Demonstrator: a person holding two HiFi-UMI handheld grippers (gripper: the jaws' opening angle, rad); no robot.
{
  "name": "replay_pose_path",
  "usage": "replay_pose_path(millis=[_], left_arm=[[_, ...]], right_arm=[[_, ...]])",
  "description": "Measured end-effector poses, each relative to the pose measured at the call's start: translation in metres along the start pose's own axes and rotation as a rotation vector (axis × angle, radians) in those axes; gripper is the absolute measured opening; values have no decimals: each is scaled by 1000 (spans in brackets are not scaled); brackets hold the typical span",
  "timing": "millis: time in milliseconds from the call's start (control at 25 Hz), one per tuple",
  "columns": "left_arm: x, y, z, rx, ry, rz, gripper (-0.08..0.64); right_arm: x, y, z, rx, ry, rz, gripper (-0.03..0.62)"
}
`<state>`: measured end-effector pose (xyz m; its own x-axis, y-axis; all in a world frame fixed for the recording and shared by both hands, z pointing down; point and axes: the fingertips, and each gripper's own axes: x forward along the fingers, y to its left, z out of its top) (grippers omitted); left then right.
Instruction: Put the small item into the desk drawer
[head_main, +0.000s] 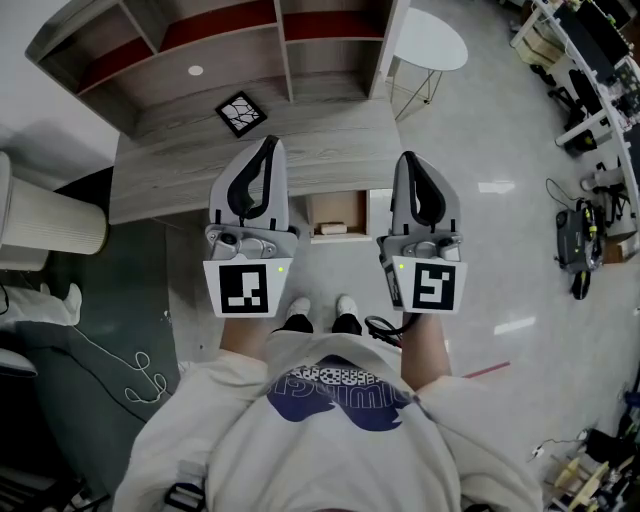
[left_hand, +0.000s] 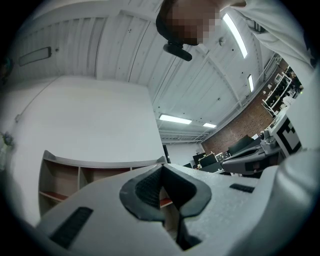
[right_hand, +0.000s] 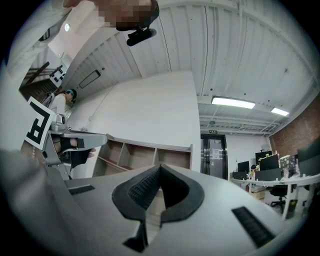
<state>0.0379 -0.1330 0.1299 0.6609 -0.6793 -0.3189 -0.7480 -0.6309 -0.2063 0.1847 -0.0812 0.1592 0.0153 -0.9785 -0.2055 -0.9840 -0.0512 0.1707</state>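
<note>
Both pairs of jaws are clenched with nothing between them. The left gripper (head_main: 267, 145) is held up over the front of the desk (head_main: 150, 185). In the left gripper view its dark pads (left_hand: 150, 190) meet along a closed seam, and beyond them show only the shelf unit (left_hand: 65, 177), a white wall and the ceiling (no drawer, no item).

Past the left gripper's tips, a black-and-white patterned square (head_main: 240, 112) lies flat on the desktop, well clear of either gripper.

Between the two grippers in the head view, and lower than both, the desk drawer (head_main: 335, 205) stands pulled out. A small pale item (head_main: 333, 230) lies inside it near the front edge, apart from both sets of jaws. What it is cannot be told at this size.

The right gripper (head_main: 408, 160) is held up just right of the drawer. Its pads (right_hand: 145, 187) are pressed together on nothing, and its own view looks at the shelf unit and a far doorway (again not at the drawer).
</note>
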Motion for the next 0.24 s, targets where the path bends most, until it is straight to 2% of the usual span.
replay_pose_path(millis=[240], left_arm=[[-3,-1,2,-9,-3,5,8]], right_arm=[[-3,1,3,10,-2,-4,-3]])
